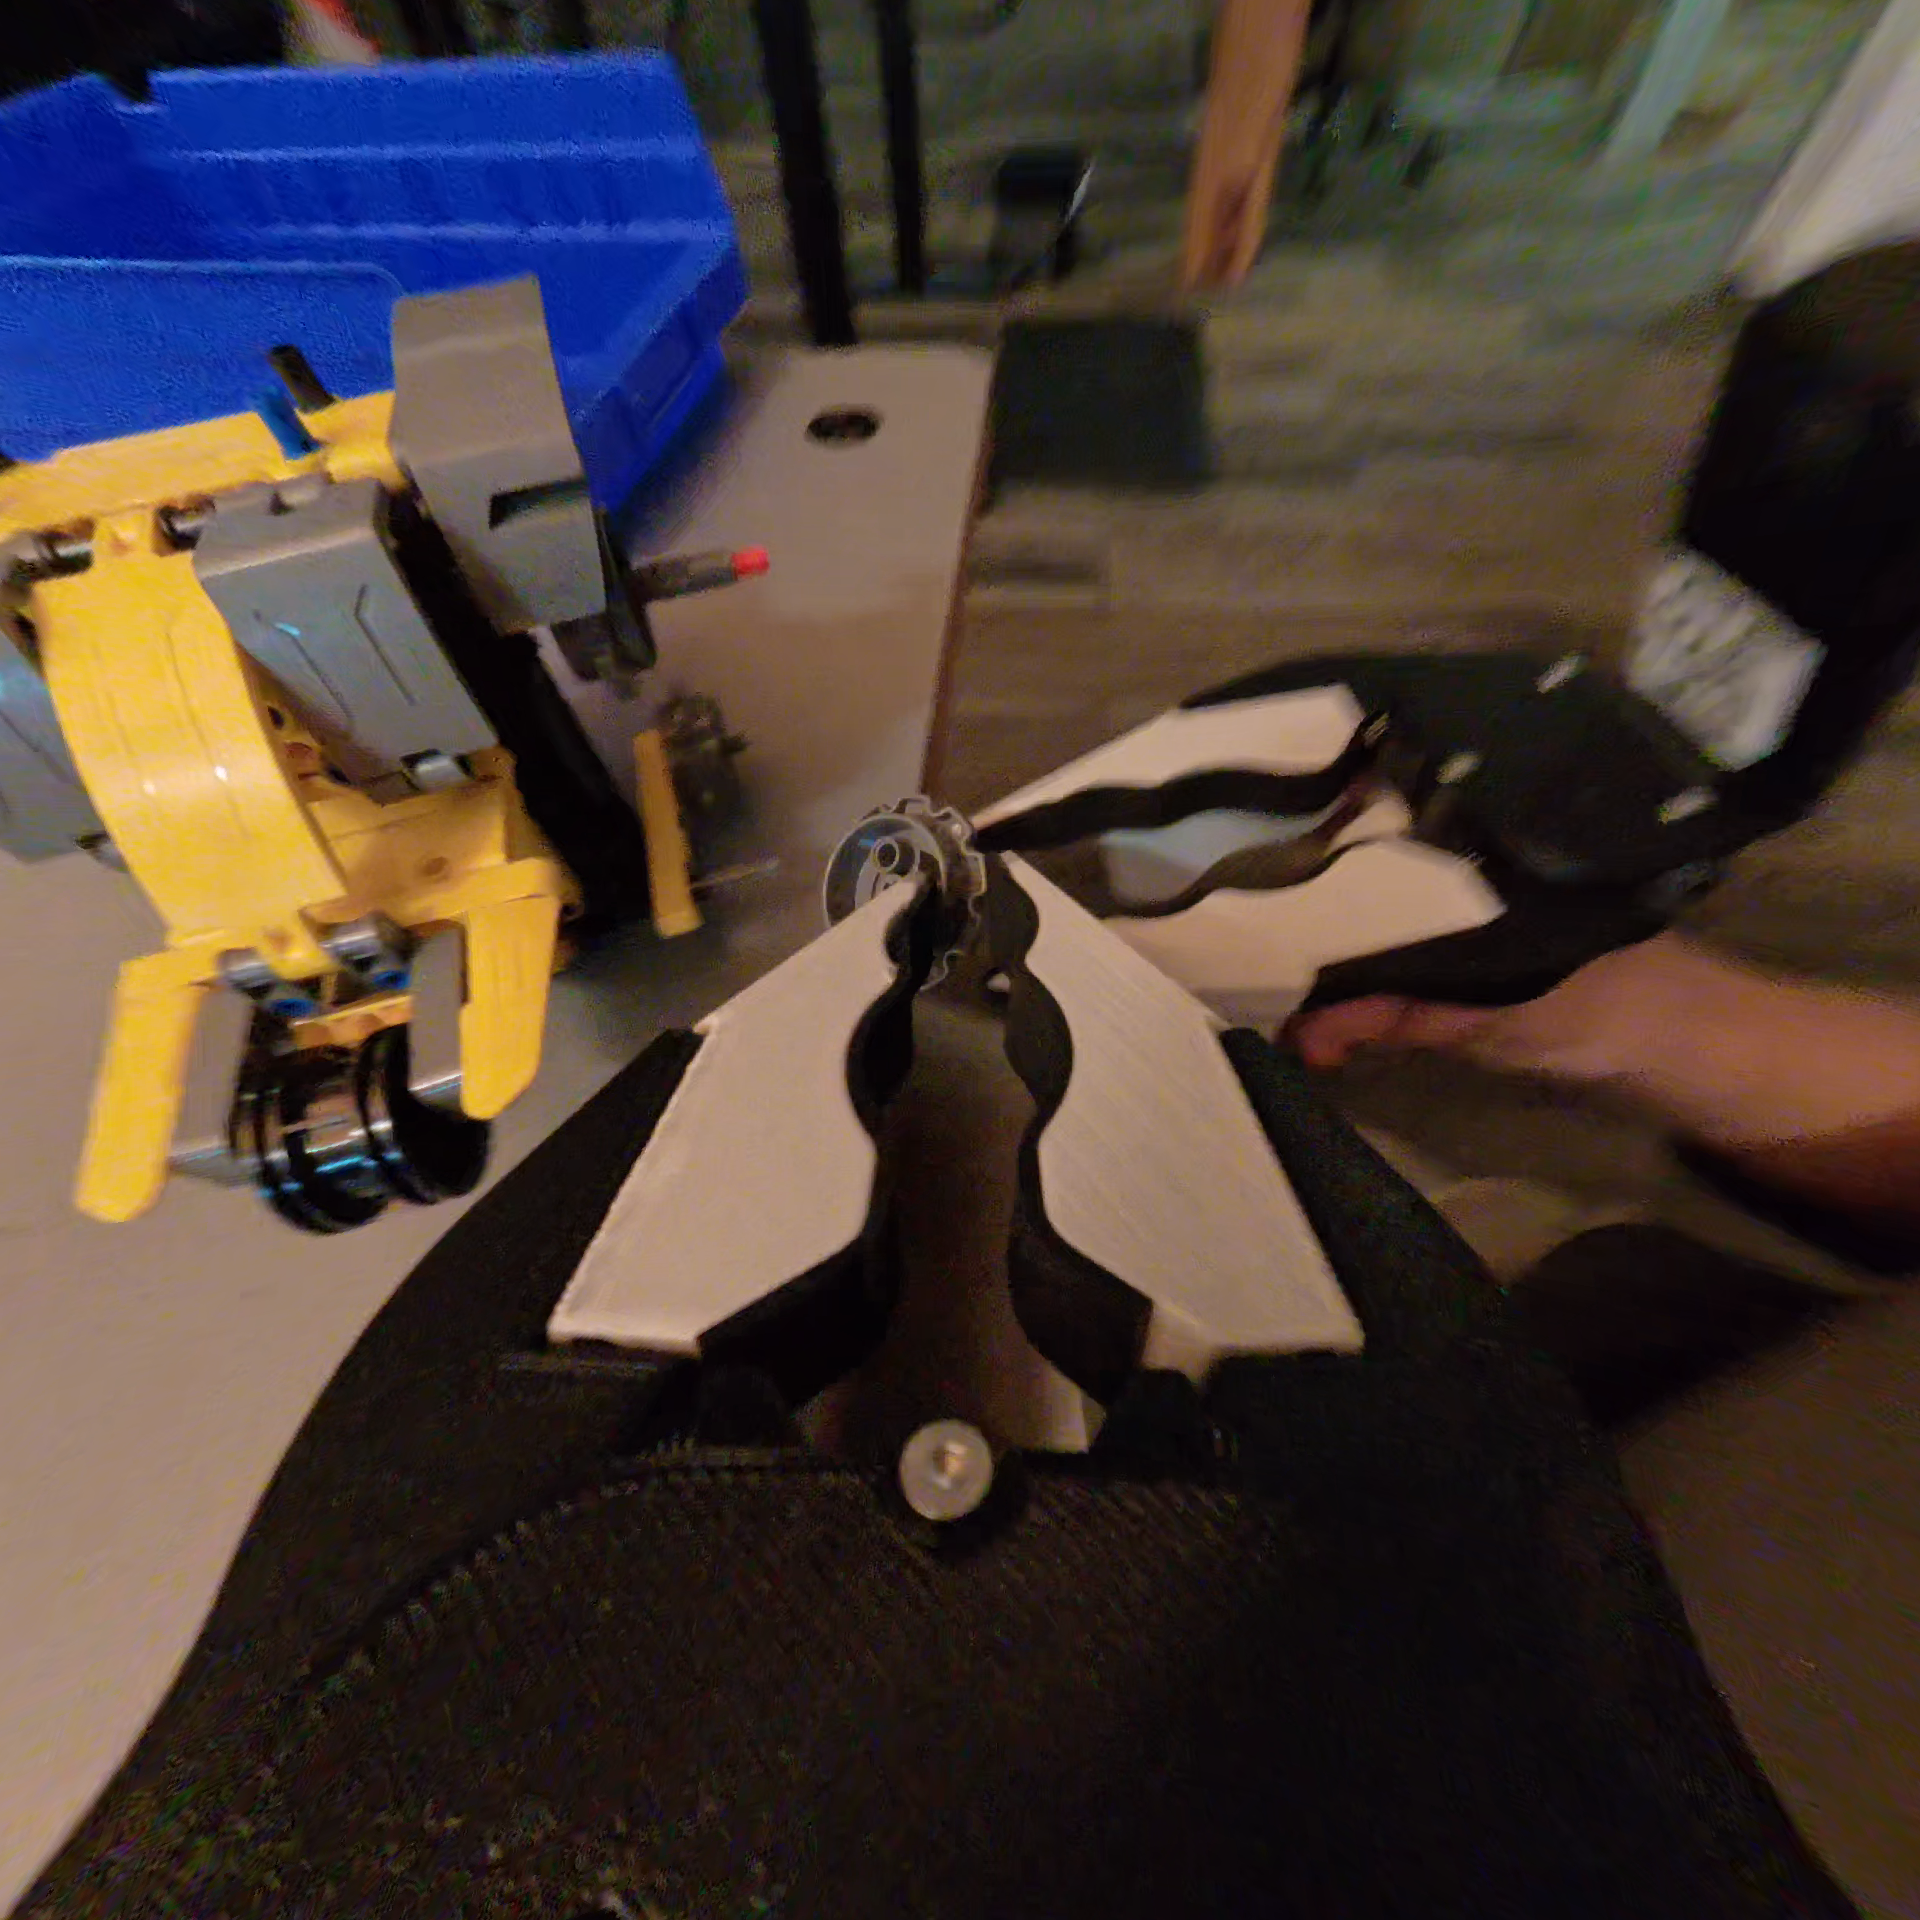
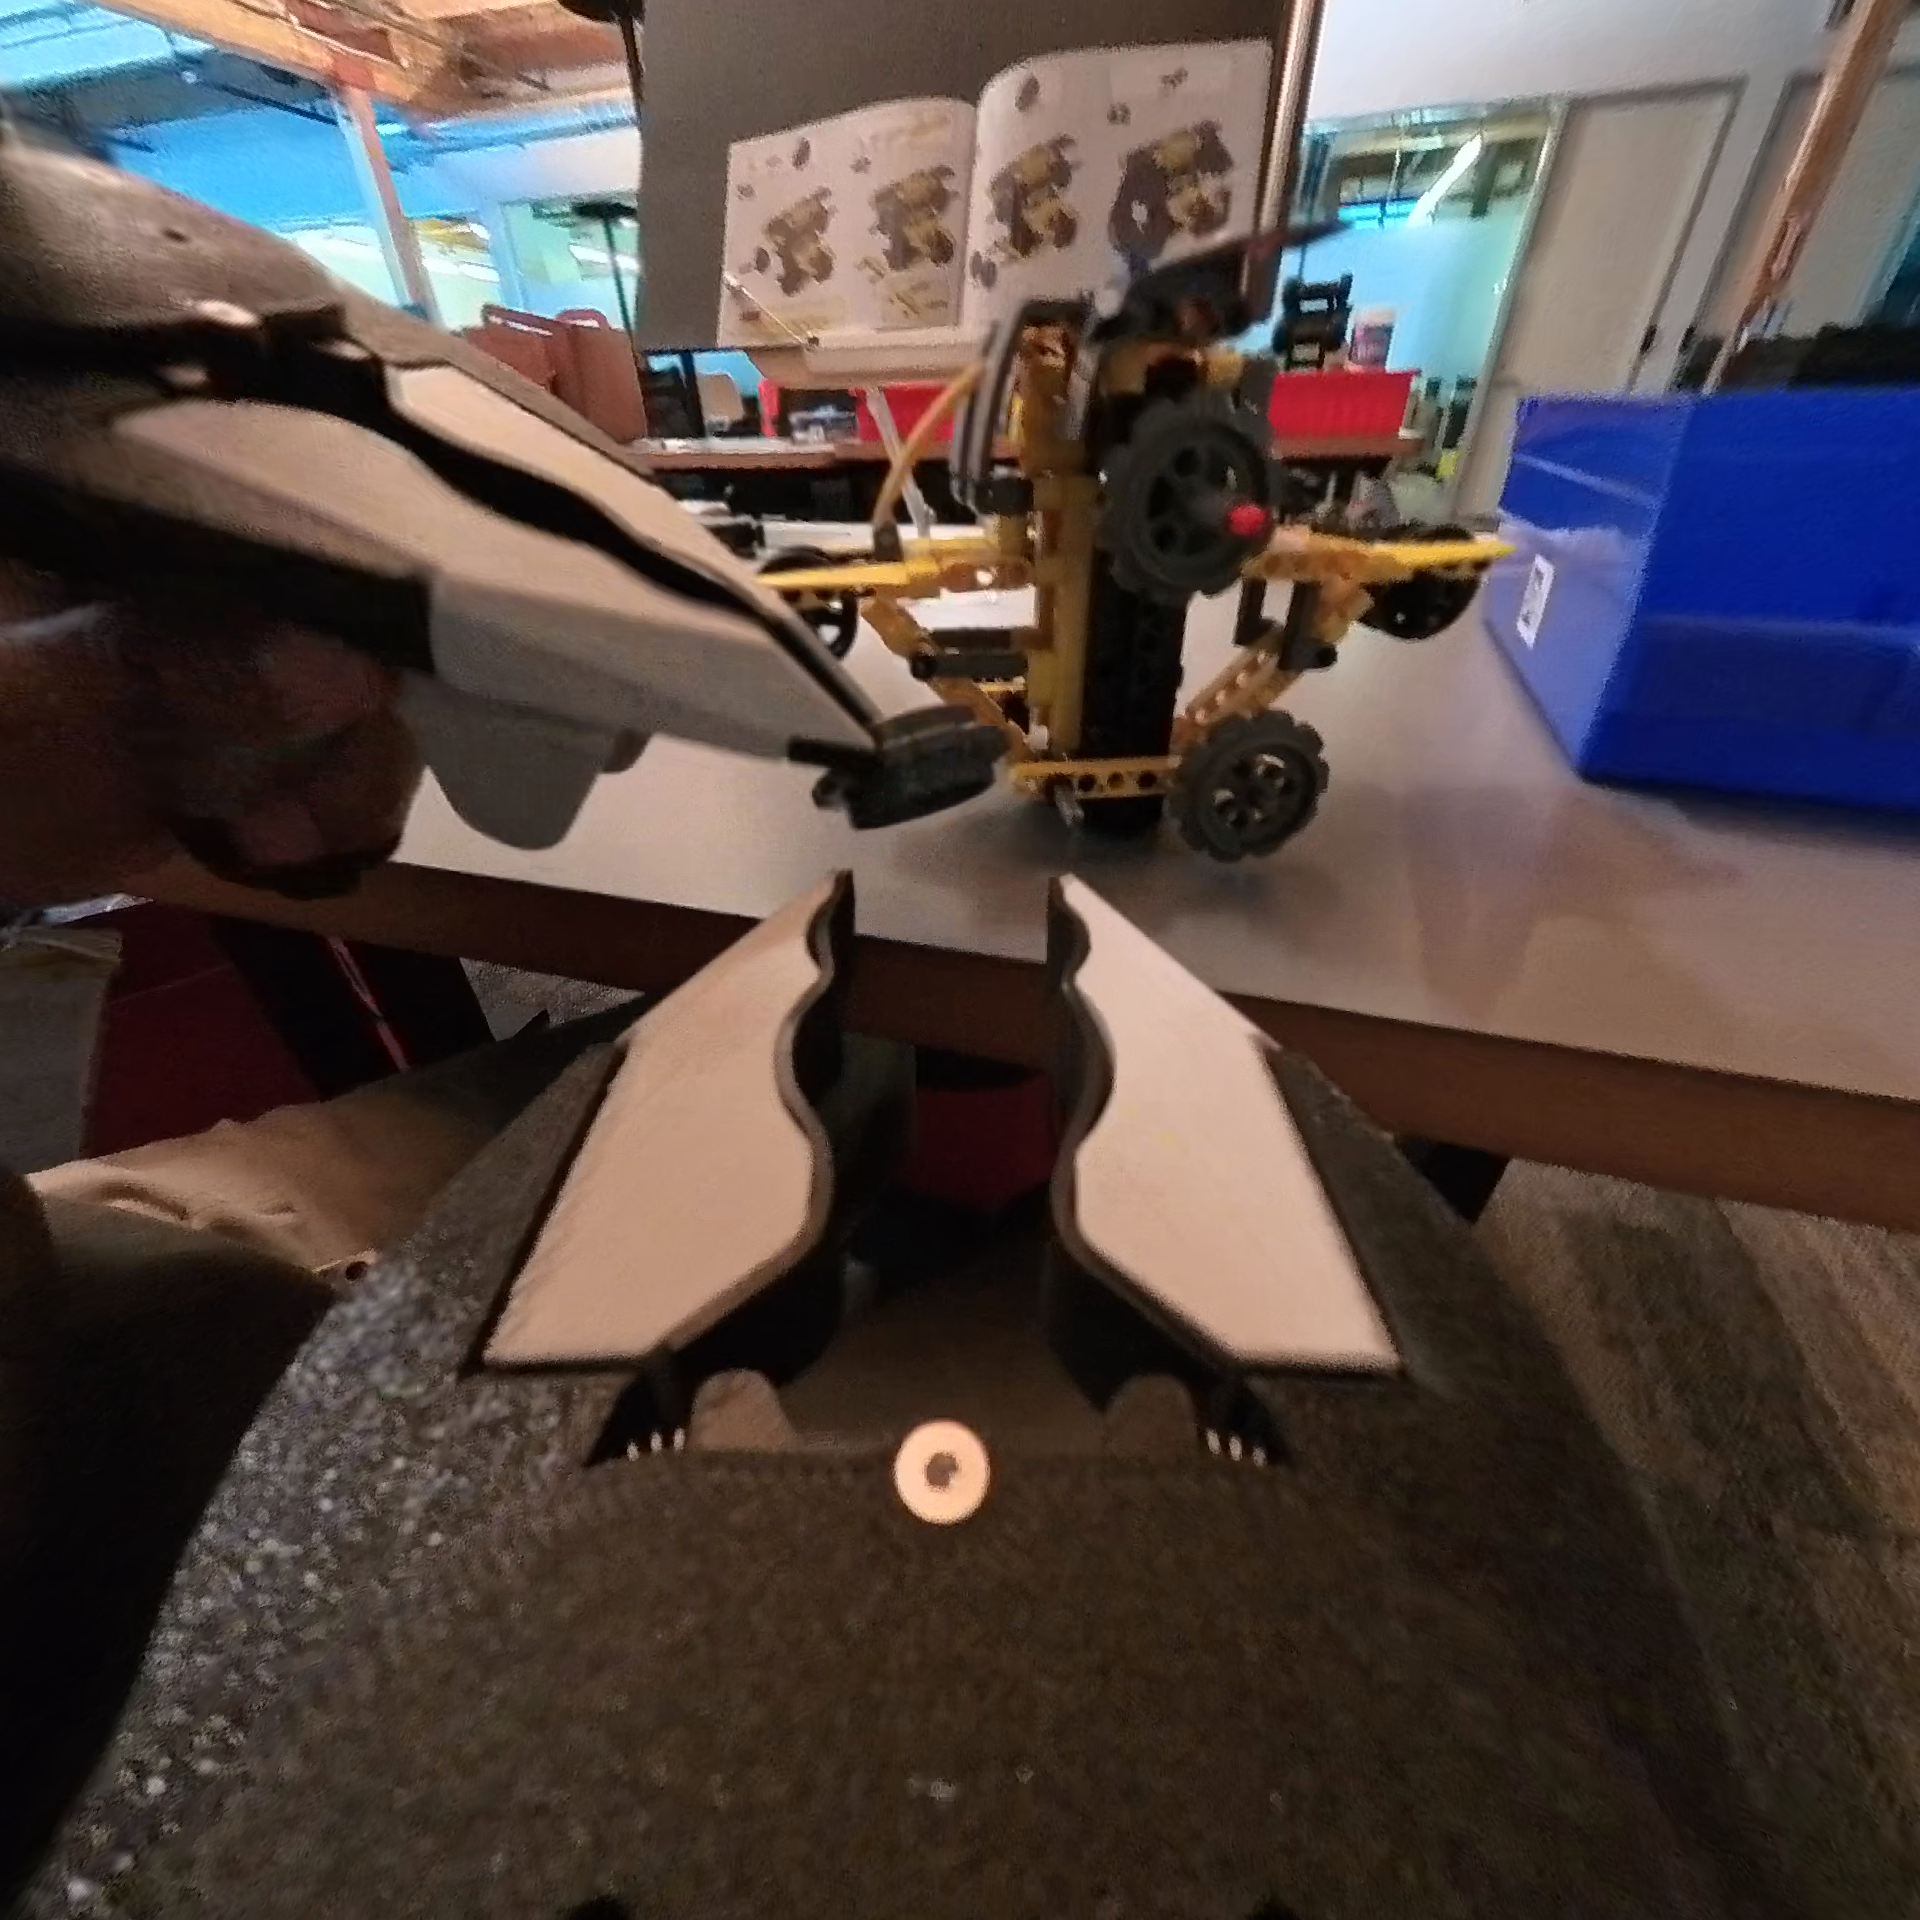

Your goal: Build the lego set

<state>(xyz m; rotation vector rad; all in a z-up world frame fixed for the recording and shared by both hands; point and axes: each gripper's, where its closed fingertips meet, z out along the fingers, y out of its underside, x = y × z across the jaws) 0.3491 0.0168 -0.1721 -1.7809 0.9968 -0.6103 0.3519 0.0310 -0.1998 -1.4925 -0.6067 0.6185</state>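
My left gripper [image 1: 940, 894] is shut on a small grey toothed wheel [image 1: 883, 862], held above the grey table [image 1: 831, 644]. A yellow and grey brick-built vehicle model [image 1: 291, 779] stands just left of it, with a red-tipped axle [image 1: 707, 569] sticking out. My right gripper [image 2: 951, 904] is open and empty, low at the table's front edge [image 2: 1351, 1049]. In the right wrist view the left gripper [image 2: 873, 748] comes in from the upper left with the wheel [image 2: 935, 764], close to the model [image 2: 1122, 623]. In the left wrist view the right gripper [image 1: 1070, 883] sits just right of the wheel.
A blue plastic bin [image 1: 364, 239] stands behind the model; it also shows at the right of the right wrist view [image 2: 1714, 592]. An open instruction booklet [image 2: 987, 187] stands propped behind the model. A person's hand [image 1: 1558, 1039] holds the right gripper. Carpet floor [image 2: 1714, 1351] lies below the table.
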